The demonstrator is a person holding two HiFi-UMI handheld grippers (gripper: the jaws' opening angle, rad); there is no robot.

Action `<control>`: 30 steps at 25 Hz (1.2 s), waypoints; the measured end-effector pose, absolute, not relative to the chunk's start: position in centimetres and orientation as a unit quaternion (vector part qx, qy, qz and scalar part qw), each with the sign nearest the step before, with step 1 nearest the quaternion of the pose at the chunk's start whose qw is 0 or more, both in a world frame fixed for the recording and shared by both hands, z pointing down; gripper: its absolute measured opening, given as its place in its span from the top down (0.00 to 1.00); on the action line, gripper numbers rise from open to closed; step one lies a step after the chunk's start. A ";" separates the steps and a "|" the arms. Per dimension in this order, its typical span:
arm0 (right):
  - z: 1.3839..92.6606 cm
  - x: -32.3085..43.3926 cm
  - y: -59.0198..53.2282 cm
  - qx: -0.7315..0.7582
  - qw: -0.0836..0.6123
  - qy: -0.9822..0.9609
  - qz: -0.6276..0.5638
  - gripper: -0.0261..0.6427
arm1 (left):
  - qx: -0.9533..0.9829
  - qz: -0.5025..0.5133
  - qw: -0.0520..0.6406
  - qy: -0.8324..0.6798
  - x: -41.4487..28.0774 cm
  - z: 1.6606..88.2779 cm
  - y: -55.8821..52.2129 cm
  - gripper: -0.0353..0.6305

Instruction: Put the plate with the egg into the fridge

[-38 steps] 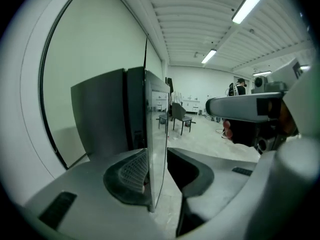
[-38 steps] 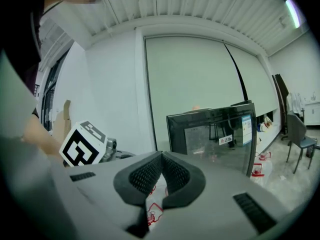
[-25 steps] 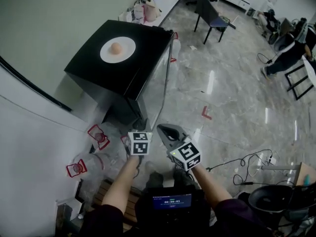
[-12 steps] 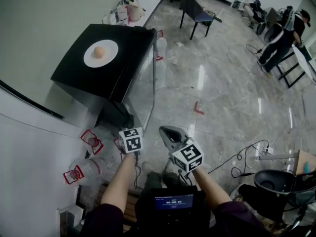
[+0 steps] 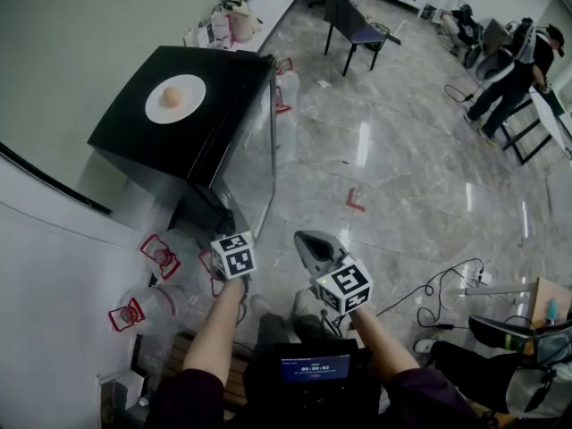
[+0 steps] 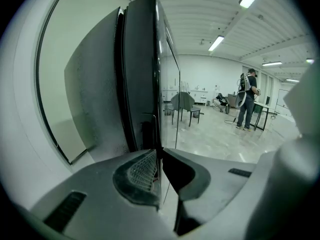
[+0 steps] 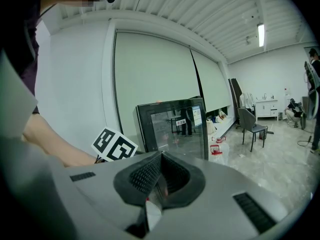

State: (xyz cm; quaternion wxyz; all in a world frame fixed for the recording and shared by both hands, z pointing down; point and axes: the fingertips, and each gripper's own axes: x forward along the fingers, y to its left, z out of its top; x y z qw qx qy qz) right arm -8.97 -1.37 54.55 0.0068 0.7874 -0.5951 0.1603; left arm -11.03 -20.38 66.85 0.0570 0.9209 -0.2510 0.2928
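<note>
At 11 o'clock in the head view, a black fridge (image 5: 225,86) is standing on the floor (image 5: 402,177) against the pale wall. A white plate (image 5: 189,105) is sitting on its top, toward the wall side, and 1 brown egg (image 5: 172,97) is lying at the plate's middle. Neither tool is touching plate or egg; both are working well below, near 6 o'clock.

- Fridge door (image 5: 255,164): glass-fronted, standing ajar, its free edge swinging out toward 6 o'clock.
- Left tool (image 6: 159,156): its jaws have just been closing and are now sitting narrow, pinching the free edge of the fridge door, which is running straight up between the 2 pads. Its marker cube (image 5: 232,256) is showing at 7 o'clock in the head view, right at the door's lower corner.
- Right tool (image 7: 160,160): jaws pressing together with nothing between them. It is hovering just beside the left one, at its 3 o'clock, pointing toward the glass front but clear of it.

Surroundings: a dark chair (image 5: 353,21) is standing at 12 o'clock, a person (image 5: 509,70) is walking at 2 o'clock, a red tape mark (image 5: 355,199) is lying on the floor near centre, and a cable (image 5: 447,284) is trailing at 4 o'clock.
</note>
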 end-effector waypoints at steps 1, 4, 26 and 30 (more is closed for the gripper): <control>54.6 -8.8 -1.1 0.787 0.007 -0.596 0.161 0.97 | 0.919 0.293 0.059 -0.257 -11.0 66.8 -20.3 0.88; 54.9 -8.6 -0.8 0.783 0.007 -0.599 0.165 0.97 | 0.914 0.291 0.067 -0.273 -11.1 66.4 -20.3 0.88; 50.0 -4.5 -0.2 0.776 0.051 -0.617 0.120 0.97 | 0.932 0.270 0.055 -0.235 -6.6 66.5 -9.1 0.90; 44.2 -5.1 -3.5 0.751 0.108 -0.649 0.057 0.96 | 0.930 0.275 0.057 -0.237 -6.7 66.1 -8.8 0.90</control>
